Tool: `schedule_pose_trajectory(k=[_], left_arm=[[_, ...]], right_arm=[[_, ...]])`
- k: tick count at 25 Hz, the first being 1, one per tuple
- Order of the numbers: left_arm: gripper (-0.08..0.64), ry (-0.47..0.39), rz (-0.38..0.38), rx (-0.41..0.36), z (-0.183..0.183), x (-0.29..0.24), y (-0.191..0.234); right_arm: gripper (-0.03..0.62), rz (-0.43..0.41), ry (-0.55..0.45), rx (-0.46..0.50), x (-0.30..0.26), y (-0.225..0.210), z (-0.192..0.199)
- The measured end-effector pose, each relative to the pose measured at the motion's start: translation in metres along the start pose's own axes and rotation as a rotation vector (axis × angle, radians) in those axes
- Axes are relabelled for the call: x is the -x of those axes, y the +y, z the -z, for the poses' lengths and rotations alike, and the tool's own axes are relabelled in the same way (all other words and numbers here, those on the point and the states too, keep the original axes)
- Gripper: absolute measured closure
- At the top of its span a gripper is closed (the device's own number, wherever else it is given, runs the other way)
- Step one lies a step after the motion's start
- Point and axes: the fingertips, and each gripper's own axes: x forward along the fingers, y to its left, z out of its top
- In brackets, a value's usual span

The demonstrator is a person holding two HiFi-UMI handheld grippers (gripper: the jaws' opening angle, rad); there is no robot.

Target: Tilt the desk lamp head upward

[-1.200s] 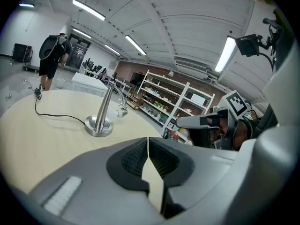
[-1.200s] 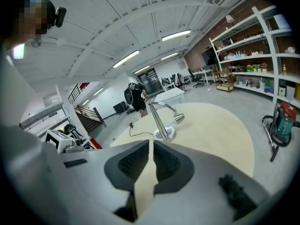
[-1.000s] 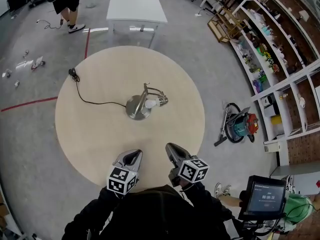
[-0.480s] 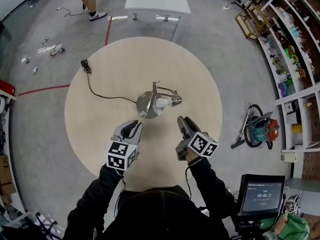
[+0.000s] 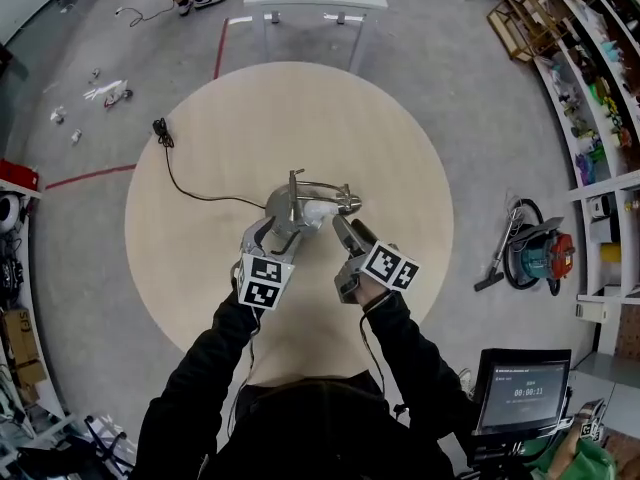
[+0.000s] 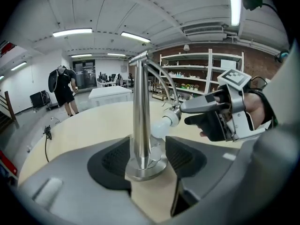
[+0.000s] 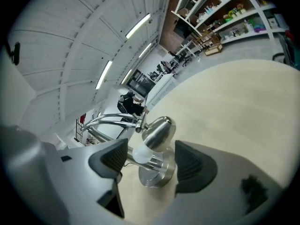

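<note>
Lamp head [image 7: 158, 130], bulb slanting down toward the base [image 5: 281, 211], lies straight ahead of the right gripper [image 5: 348, 233], framed between jaws that have just been opening wide, untouched. The left gripper [image 5: 270, 236], its jaws also just opened wide, straddles the upright post [image 6: 140, 107] at mid-table [image 5: 200, 298]. The right gripper is nearer the head.

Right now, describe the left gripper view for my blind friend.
The left gripper, fingers just opened, sits around a shiny lamp post, not touching. The right gripper, fingers also just opened, reaches toward the white bulb.
</note>
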Motion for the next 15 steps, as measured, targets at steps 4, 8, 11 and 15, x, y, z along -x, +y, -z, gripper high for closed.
schedule_pose_trajectory(k=[4, 8, 11, 15], left_arm=[[0.314, 0.052, 0.003, -0.019, 0.008, -0.032, 0.008], [0.314, 0.091, 0.0, -0.024, 0.021, -0.055, 0.014], [0.316, 0.107, -0.013, -0.005, 0.031, -0.069, 0.018], [0.322, 0.128, -0.003, 0.019, 0.044, -0.073, 0.01]], right_arm=[[0.281, -0.015, -0.015, -0.104, -0.015, -0.014, -0.002], [0.281, -0.051, -0.029, -0.154, -0.027, -0.018, -0.004], [0.281, -0.058, -0.033, -0.147, -0.037, -0.022, -0.003], [0.282, -0.089, -0.045, -0.143, -0.039, -0.015, -0.001]])
